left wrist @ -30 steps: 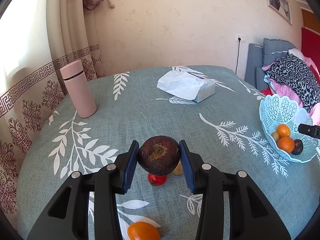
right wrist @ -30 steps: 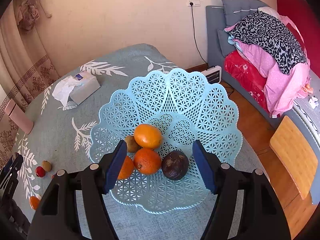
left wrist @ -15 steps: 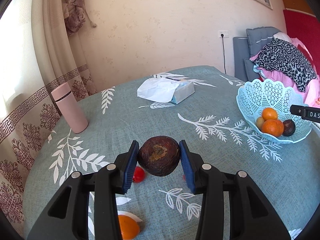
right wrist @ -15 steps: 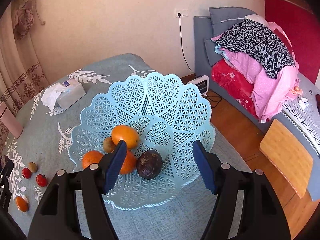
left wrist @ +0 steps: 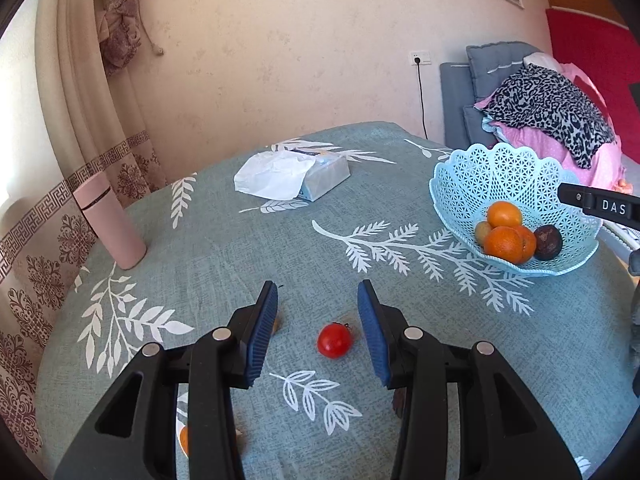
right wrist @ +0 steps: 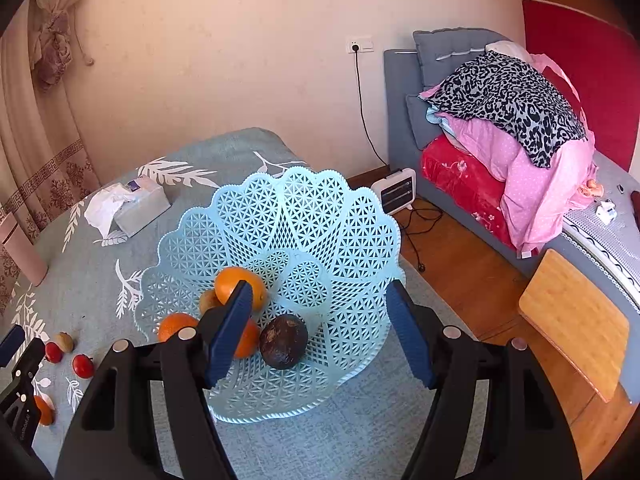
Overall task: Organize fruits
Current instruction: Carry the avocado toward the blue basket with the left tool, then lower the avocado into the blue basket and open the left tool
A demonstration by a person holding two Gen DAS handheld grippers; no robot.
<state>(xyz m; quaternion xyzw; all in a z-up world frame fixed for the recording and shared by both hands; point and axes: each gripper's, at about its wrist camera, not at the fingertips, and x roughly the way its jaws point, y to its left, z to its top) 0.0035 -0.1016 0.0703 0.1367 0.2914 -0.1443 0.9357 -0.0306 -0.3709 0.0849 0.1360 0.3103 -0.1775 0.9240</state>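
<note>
We see both claws spread, empty — left claw over red fruit, right claw over basket.

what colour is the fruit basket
Light blue, with an openwork lattice pattern; the basket shows best in the right wrist view.
</note>
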